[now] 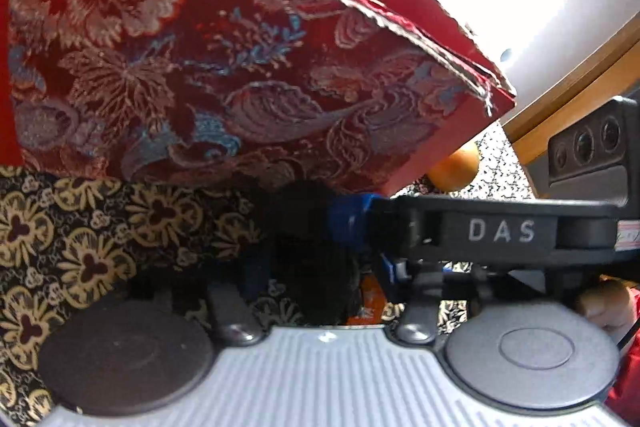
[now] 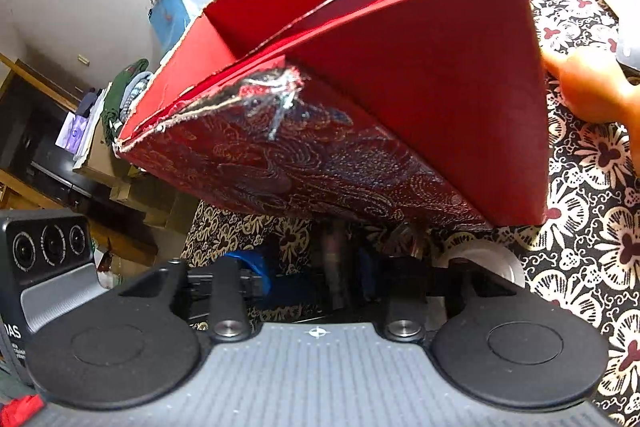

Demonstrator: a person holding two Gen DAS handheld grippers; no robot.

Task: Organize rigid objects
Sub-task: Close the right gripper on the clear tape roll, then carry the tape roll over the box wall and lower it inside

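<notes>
Closest to the lens in the left wrist view is the left claw, its ribbed grey body filling the bottom edge. Its fingers reach forward into deep shadow, so I cannot tell whether it is clenched, released or grasping anything. Left of the fingers lies a dark tablecloth with gold flowers. Straight above them hangs the box, red card covered in flowered brocade with frayed edges. It is tilted, and its lower edge sits just over the fingers. To the right the right claw comes in level from the side, with a blue tip that ends under the same lower edge. Beyond it, past the box's corner, an orange thing rests on the cloth. A wooden edge runs further right.

In the right wrist view the right claw's dark body lies nearest, and its fingers are lost in shadow below the box. Its grip cannot be read either. Far to the left, in the room behind, a pile of clothes shows beside a blue case. The box rises right over the fingers, tilted, with its red inside walls and flaps open to view. Just right of the fingers a white round thing peeks out from under the box.
</notes>
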